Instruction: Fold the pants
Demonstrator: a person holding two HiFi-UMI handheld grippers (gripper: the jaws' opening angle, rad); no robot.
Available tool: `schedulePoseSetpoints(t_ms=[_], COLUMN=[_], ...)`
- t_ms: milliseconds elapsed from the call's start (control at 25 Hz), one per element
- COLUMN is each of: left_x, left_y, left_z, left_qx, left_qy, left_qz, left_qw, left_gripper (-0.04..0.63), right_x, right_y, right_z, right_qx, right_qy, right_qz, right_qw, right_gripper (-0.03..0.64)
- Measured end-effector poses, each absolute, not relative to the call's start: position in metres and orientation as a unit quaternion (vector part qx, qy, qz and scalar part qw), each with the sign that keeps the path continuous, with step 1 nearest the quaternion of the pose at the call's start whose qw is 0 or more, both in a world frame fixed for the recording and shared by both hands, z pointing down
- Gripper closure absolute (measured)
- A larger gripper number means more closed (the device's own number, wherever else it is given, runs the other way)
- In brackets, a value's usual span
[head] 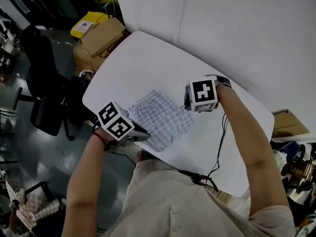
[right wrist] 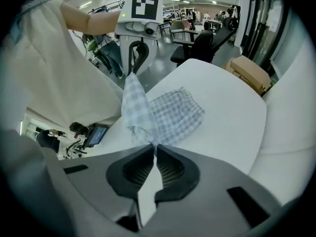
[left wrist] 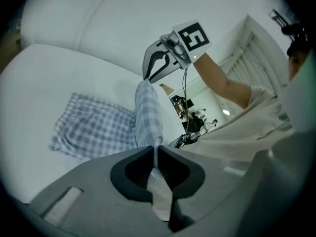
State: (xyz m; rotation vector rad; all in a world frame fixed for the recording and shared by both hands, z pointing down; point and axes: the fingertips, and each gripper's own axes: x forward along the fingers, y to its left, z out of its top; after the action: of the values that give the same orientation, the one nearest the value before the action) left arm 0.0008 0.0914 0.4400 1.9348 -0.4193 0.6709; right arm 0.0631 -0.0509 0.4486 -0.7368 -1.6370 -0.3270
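Note:
Blue-and-white checked pants [head: 160, 117] lie partly on the white table [head: 148, 58], near its front edge. My left gripper [head: 143, 135] and my right gripper [head: 190, 105] are each shut on one end of the pants' near edge. That edge is raised off the table and hangs as a strip between them. In the left gripper view the cloth [left wrist: 147, 115] runs from my left gripper [left wrist: 155, 152] up to the right gripper [left wrist: 146, 78]. In the right gripper view the strip [right wrist: 136, 107] spans from my right gripper [right wrist: 154, 149] to the left gripper [right wrist: 132, 73]. The rest [right wrist: 175, 115] stays flat.
Cardboard boxes [head: 101, 38] and a yellow bin [head: 89, 23] stand on the floor beyond the table's far left corner. A black office chair [head: 44, 83] is to the left. A black cable [head: 219, 147] trails over the table's near edge. Another box [head: 286, 125] sits at right.

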Motion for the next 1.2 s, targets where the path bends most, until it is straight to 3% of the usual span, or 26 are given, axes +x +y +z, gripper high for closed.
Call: schedulePoseSetpoints(t_ms=[200, 560, 640, 760, 880, 1080, 1200], left_x=[-0.067, -0.143, -0.158, -0.182, -0.203, -0.177, -0.169], left_y=[0.055, 0.019, 0.013, 0.004, 0.0, 0.016, 0.027], left_z=[0.469, 0.548, 0.566, 0.581, 0.58, 0.559, 0.581], left_qx=[0.776, 0.726, 0.716, 0.704, 0.701, 0.73, 0.713], left_qy=[-0.187, -0.21, -0.236, -0.283, -0.335, -0.35, -0.367], left_qz=[0.232, 0.257, 0.271, 0.281, 0.298, 0.331, 0.373], left_qw=[0.556, 0.602, 0.598, 0.588, 0.555, 0.485, 0.467], left_gripper=[0.561, 0.56, 0.558, 0.504, 0.495, 0.495, 0.495], right_x=[-0.002, -0.074, -0.084, -0.096, -0.104, -0.083, -0.066], right_y=[-0.082, -0.112, -0.119, -0.138, -0.157, -0.118, -0.082], right_z=[0.466, 0.541, 0.559, 0.573, 0.56, 0.518, 0.529], right_qx=[-0.313, -0.282, -0.256, -0.192, -0.117, -0.09, -0.097], right_qy=[-0.696, -0.701, -0.716, -0.753, -0.807, -0.861, -0.859], right_qz=[-0.119, -0.065, -0.057, -0.044, 0.007, 0.116, 0.157], right_qw=[0.636, 0.652, 0.647, 0.628, 0.579, 0.486, 0.478], right_gripper=[0.588, 0.586, 0.582, 0.561, 0.5, 0.548, 0.548])
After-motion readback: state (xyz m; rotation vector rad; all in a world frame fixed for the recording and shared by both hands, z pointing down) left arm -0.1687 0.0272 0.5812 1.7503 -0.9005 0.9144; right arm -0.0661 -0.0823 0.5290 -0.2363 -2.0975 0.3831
